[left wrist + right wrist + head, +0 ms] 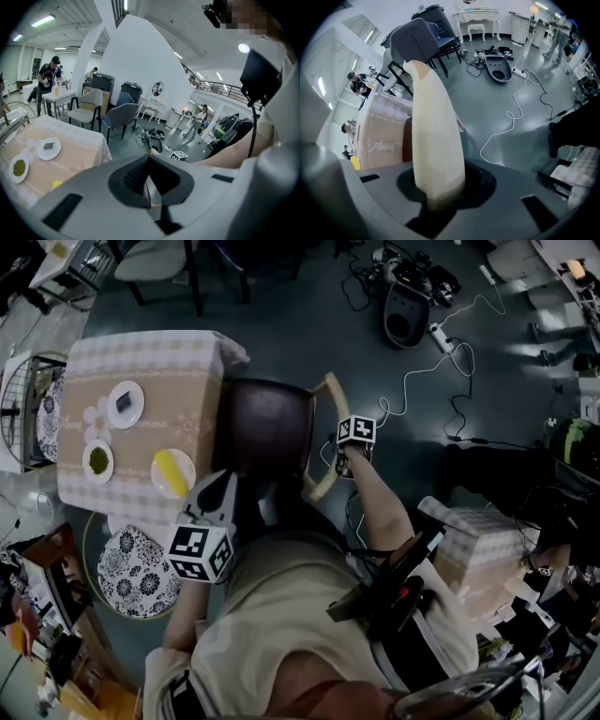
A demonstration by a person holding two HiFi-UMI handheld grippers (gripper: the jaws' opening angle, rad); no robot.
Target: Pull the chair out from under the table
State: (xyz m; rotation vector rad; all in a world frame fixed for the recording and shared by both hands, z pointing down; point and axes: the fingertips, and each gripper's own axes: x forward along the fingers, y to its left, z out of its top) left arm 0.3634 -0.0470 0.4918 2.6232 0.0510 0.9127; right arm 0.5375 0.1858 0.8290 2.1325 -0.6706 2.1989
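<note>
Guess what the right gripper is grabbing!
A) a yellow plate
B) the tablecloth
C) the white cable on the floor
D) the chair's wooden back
D: in the right gripper view the pale wooden chair back runs straight between the jaws, which are closed on it. The head view shows the right gripper sitting on that curved rail.

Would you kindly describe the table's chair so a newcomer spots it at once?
Start at the cloth-covered table on the left. The chair stands at its right. Unlike the grey chairs, it has a dark brown seat and a pale curved back, held by the right gripper.
</note>
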